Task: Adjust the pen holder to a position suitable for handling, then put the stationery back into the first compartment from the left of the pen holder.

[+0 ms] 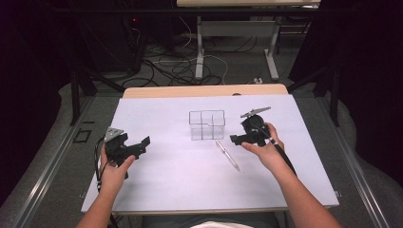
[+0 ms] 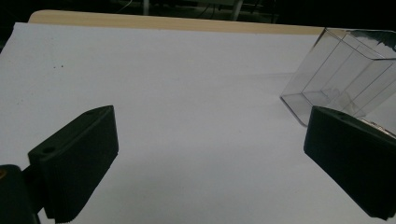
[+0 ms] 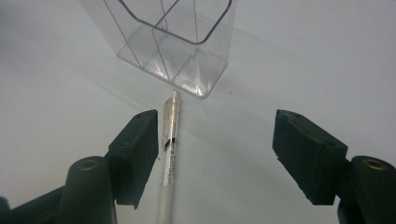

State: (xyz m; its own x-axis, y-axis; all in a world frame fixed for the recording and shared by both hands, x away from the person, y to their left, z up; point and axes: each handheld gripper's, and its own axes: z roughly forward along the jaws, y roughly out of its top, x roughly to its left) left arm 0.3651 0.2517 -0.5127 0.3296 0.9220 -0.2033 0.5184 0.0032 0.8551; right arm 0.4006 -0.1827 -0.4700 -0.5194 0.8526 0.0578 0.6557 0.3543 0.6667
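My right gripper (image 3: 215, 156) hangs released above the pen (image 3: 169, 154), which lies just beside the clear organizer (image 3: 187, 70). My left gripper (image 2: 210, 158) rests released, empty.

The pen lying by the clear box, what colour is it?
The pen is clear to whitish with a thin black band and small print, best seen in the right gripper view.

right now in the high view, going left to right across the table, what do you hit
left tongs → clear divided container → pen → right tongs, open, next to the pen's far end
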